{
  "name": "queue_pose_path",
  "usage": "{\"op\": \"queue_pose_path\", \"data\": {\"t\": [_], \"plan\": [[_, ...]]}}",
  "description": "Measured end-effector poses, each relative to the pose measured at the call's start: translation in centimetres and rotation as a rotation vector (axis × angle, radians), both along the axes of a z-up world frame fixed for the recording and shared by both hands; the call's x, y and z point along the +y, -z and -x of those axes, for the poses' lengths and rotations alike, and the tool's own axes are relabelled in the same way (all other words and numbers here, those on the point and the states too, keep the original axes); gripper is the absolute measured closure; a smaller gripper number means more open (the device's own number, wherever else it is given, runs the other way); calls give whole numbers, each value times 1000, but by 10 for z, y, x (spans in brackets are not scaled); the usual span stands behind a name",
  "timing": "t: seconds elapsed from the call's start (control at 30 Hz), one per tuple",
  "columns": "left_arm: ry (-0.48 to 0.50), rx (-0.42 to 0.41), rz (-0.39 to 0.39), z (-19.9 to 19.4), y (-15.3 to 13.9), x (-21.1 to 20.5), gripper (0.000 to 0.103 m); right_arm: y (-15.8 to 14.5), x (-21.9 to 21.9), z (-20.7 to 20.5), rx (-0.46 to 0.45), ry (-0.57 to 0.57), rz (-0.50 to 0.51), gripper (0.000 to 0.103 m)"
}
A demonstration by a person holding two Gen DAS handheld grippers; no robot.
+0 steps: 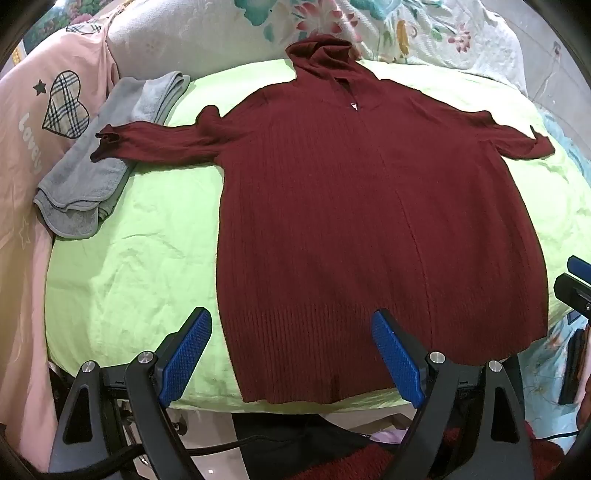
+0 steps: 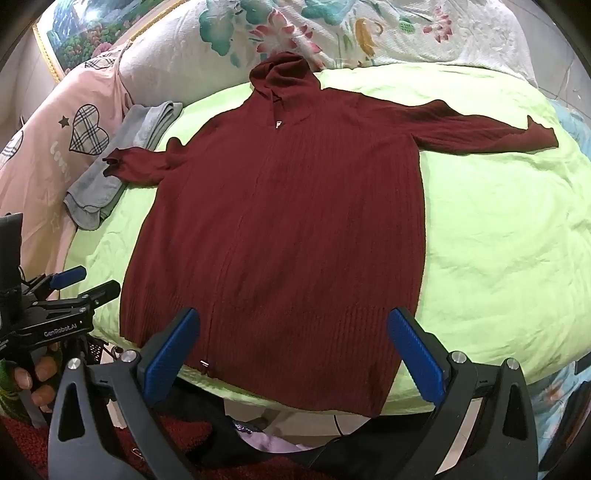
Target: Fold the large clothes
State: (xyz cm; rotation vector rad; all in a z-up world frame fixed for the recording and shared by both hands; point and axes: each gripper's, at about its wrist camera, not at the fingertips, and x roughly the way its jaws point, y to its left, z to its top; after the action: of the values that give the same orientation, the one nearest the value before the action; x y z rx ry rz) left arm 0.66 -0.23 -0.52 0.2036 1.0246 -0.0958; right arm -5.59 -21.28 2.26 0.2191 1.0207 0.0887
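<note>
1. At about nine o'clock of the bed, a folded grey towel (image 1: pixel 86 173) lay at the edge of the green sheet (image 1: pixel 140 258), against a pink quilt (image 1: pixel 44 122) printed with a plaid heart. The cuff of the garment's left sleeve (image 1: pixel 147 142) rested on the towel, probably because the sleeve had been drawn out as far as it would go.
2. The dark red hooded cardigan (image 1: pixel 354 206) lay front-up in the middle of the sheet, hood (image 2: pixel 282 74) toward twelve o'clock against the floral bedding (image 2: pixel 332 33), hem at six o'clock at the bed's near edge. Spread flat with both sleeves out, it looked ready for a first fold, none having been made.
3. The right sleeve (image 2: pixel 480 127) reached toward two o'clock, its cuff lying on bare sheet.
4. The left gripper (image 1: pixel 291 354) hung over the hem at six o'clock with its jaws spread wide, holding nothing; whether the blue pads (image 1: pixel 184 358) touched the knit I could not tell.
5. The right gripper (image 2: pixel 291 358) hovered likewise over the hem's right part, jaws wide apart and empty. In my judgement both stood placed to take hold of the garment.
</note>
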Motion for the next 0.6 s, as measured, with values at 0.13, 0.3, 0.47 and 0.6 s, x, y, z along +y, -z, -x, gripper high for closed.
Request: {"op": "queue_pose_path", "data": {"t": [0.13,0.3,0.47,0.6], "plan": [[1,2,-4,0,2,-1,14,1,0,2,-13,4,11,1],[1,-8,8,-2,2,-1,14,2,-2,2,-24,6,12,1],[-1,-9,9,-3,2,-3,14,4,-3,1,-32,6,16,1],[2,-20,26,-6,2,-4,14,4,-3,0,-36,9,-1,1]]}}
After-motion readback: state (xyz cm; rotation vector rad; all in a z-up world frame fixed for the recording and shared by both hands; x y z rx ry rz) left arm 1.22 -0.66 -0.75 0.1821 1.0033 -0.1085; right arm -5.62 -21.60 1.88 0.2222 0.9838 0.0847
